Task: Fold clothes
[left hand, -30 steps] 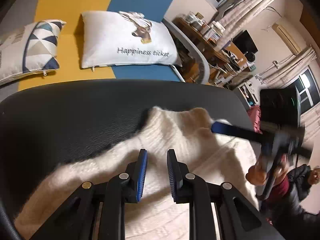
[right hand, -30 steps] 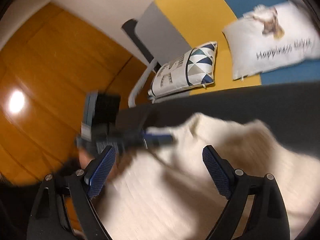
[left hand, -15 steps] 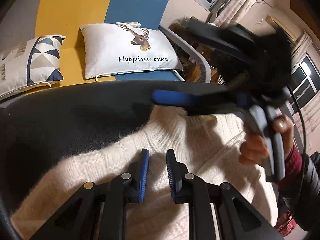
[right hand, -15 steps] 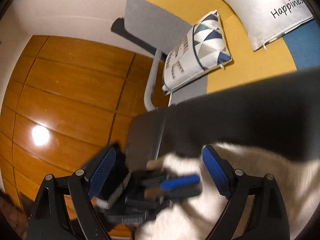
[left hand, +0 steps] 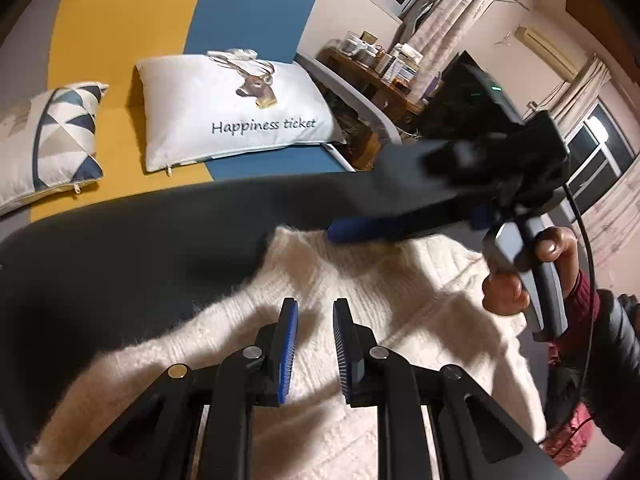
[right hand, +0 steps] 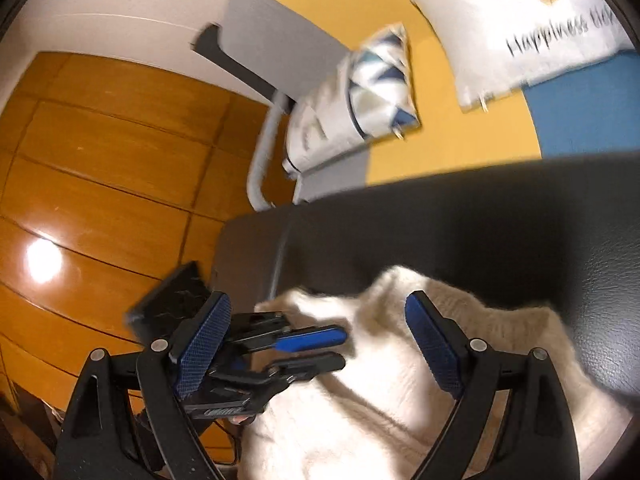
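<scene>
A cream knitted sweater (left hand: 360, 300) lies on a black padded surface (left hand: 120, 248); it also shows in the right wrist view (right hand: 380, 400). My left gripper (left hand: 314, 312) hovers just over the sweater, jaws a narrow gap apart, nothing between them. It appears in the right wrist view (right hand: 336, 346) at the sweater's left edge. My right gripper (right hand: 318, 312) is wide open and empty above the sweater. In the left wrist view the right gripper (left hand: 340, 232) reaches in from the right over the sweater's far edge.
A white pillow (left hand: 236, 108) with a deer print and a triangle-patterned pillow (left hand: 52, 140) lie on a yellow and blue mat behind. A cluttered wooden shelf (left hand: 372, 72) stands at the back right. Orange wood panels (right hand: 100, 160) are to the left.
The right gripper has swung from the sweater's right side across its far edge toward the left. The left gripper has stayed over the sweater with the same narrow gap.
</scene>
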Demonstrator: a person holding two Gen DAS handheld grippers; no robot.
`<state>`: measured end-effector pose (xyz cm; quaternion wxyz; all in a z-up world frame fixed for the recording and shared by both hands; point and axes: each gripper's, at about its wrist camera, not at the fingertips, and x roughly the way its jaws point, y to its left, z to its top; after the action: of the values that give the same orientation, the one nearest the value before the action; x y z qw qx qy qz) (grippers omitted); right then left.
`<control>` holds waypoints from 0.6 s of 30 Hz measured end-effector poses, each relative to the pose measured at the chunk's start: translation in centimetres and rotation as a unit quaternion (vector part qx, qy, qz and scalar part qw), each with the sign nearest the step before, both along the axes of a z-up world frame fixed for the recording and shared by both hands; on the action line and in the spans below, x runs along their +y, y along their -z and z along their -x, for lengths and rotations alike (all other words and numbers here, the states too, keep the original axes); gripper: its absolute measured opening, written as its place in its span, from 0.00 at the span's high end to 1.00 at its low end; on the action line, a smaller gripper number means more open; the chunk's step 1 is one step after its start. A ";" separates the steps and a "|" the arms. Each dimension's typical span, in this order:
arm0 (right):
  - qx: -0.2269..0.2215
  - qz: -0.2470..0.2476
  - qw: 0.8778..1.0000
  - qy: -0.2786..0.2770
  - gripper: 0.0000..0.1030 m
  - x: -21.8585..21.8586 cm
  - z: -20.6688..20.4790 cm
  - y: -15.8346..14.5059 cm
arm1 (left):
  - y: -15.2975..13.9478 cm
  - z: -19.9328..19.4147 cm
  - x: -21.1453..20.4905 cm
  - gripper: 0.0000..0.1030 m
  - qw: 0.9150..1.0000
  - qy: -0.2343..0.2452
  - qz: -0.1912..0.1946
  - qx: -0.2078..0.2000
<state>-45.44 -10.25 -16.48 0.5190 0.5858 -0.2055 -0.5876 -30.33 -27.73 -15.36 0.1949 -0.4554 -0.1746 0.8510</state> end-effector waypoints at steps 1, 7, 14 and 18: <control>-0.012 -0.007 1.000 -0.018 0.11 -1.0 0.0 0.7 | 0.0 -0.1 -0.1 0.83 1.000 -0.001 -0.005 -0.002; -0.021 0.006 0.997 -0.073 0.11 -4.8 -0.9 1.3 | 0.2 -1.7 -2.2 0.83 0.999 -0.030 -0.026 0.003; -0.012 0.005 1.000 -0.004 0.03 -5.2 -0.1 1.7 | 0.1 0.1 -0.9 0.83 0.998 -0.040 0.034 -0.020; 0.029 -0.020 0.999 -0.012 0.03 -3.9 -0.5 -0.5 | -0.6 1.5 0.5 0.83 0.998 -0.027 0.060 -0.013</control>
<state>-44.89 -14.15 -16.01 0.5198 0.5811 -0.1711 -0.6024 -31.82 -27.24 -14.77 0.1424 -0.4721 -0.1381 0.8589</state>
